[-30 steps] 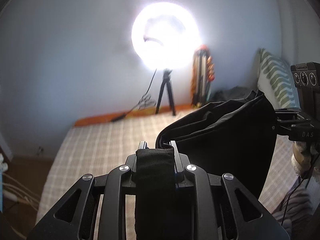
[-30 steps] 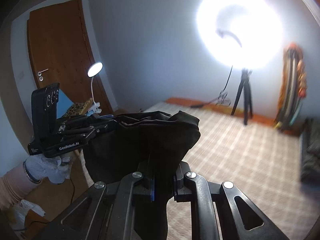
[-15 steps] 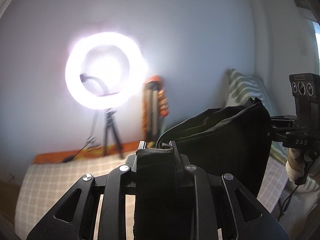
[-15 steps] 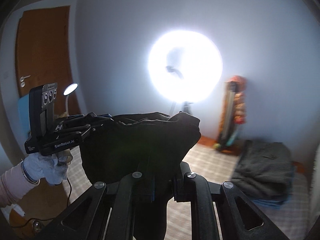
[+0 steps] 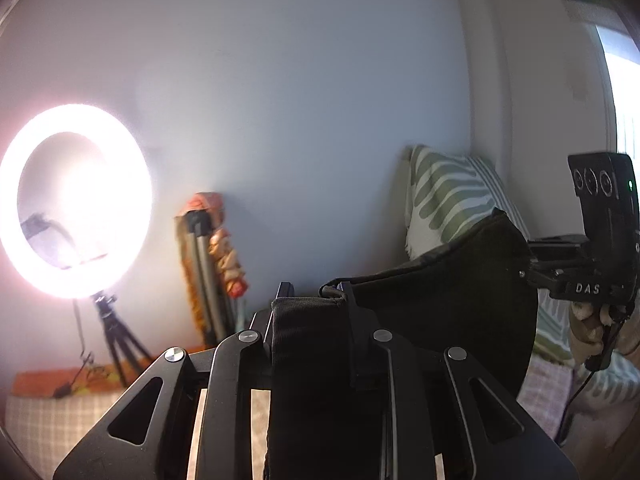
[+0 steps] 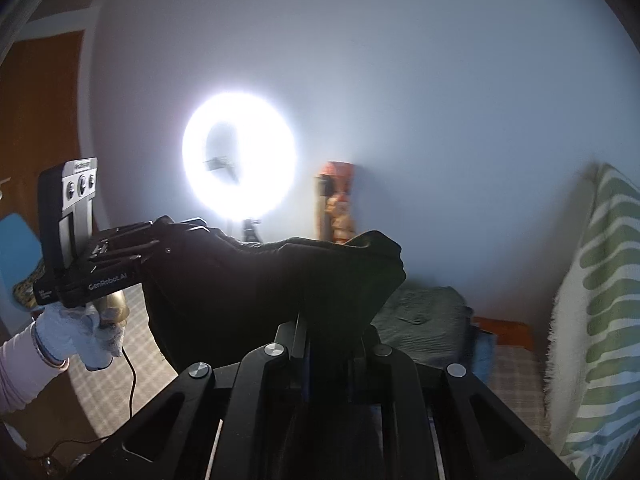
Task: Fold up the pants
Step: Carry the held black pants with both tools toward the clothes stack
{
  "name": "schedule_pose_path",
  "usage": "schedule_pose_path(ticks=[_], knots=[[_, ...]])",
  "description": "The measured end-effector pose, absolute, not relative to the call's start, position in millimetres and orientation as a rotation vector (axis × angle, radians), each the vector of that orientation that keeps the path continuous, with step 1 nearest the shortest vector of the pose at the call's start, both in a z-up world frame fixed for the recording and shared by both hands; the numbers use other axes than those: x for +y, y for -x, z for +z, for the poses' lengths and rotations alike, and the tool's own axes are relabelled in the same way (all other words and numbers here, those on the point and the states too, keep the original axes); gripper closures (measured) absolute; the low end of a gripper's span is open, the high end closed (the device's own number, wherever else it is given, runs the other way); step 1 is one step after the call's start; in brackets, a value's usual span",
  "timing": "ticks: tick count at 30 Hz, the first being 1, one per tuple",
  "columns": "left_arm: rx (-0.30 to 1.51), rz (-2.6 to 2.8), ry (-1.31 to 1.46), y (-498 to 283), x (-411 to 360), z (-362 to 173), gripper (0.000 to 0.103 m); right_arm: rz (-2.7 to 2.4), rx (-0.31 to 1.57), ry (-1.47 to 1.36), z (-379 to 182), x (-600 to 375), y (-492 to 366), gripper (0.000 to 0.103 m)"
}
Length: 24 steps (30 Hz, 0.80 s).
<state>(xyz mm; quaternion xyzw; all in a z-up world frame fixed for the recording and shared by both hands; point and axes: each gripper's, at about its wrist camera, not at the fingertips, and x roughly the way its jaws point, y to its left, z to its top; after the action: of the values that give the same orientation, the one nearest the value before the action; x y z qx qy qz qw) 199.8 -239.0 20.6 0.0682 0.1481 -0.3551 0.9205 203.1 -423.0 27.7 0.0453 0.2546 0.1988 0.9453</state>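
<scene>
Jaws of both grippers are seen pinched on the black pants (image 5: 448, 312): the left gripper (image 5: 314, 300) is clamped on a thick folded band of the cloth, and the right gripper (image 6: 328, 322) is closed on another bunch of the same edge. The pants are held up in the air between the two grippers, above the checked bed (image 6: 516, 364), with the fabric sagging in a dark curve from one grip to the other. A gloved hand (image 6: 80, 332) is seen under the left gripper in the right wrist view. A folded grey garment (image 6: 428, 320) is laid near the far edge of the bed, beside a green-striped pillow (image 6: 600, 300). A lit ring light (image 6: 239, 156) on a tripod is stood against the wall.
</scene>
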Motion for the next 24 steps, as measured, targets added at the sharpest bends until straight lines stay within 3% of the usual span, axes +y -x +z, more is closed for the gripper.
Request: schedule_pose_path(ticks=[9,24], knots=[[0.352,-0.753,-0.125,-234.7,-276.4,0.2,0.083,0.370,0.568,-0.160,15.4,-474.9,-254.2,0.094],[0.249,-0.620,-0.076,-230.5,-193.6,49.3,0.083,0.630,0.532,-0.145,71.3,-405.7,-310.4,0.094]])
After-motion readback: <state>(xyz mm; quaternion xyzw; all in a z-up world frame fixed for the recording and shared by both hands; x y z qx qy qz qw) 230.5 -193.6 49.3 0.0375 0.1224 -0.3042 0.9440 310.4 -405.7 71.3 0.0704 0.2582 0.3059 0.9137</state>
